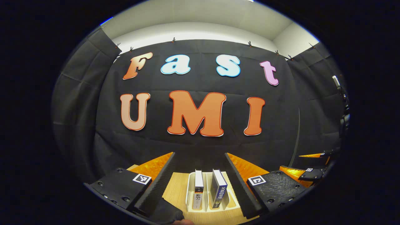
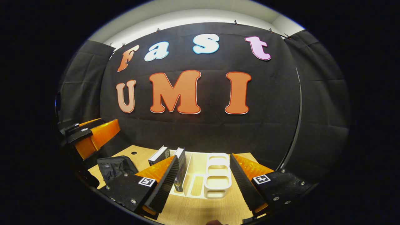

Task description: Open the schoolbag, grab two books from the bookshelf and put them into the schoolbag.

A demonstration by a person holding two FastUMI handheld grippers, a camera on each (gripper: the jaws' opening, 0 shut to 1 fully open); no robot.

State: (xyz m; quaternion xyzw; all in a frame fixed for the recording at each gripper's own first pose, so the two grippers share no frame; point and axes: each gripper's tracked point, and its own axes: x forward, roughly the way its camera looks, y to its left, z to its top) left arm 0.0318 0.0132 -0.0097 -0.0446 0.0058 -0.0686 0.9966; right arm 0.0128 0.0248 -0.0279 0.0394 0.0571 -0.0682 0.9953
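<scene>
2 books stand upright, spines facing out, in the white bookshelf on the tabletop, dead ahead between the wide-open left tool fingers, with the black schoolbag left and the open right tool offset rightward.

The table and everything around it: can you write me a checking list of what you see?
Surface: light wooden table, small round hole near its far left corner.
Job's things: two books upright in the white bookshelf rack; black schoolbag lying left of the rack; cannot tell if it is open.
Clutter: nothing seen.
Grippers: left gripper open, aimed at the books; right gripper open, facing the rack.
Cables: nothing seen.
Surroundings: black cloth wall, white ceiling above.
</scene>
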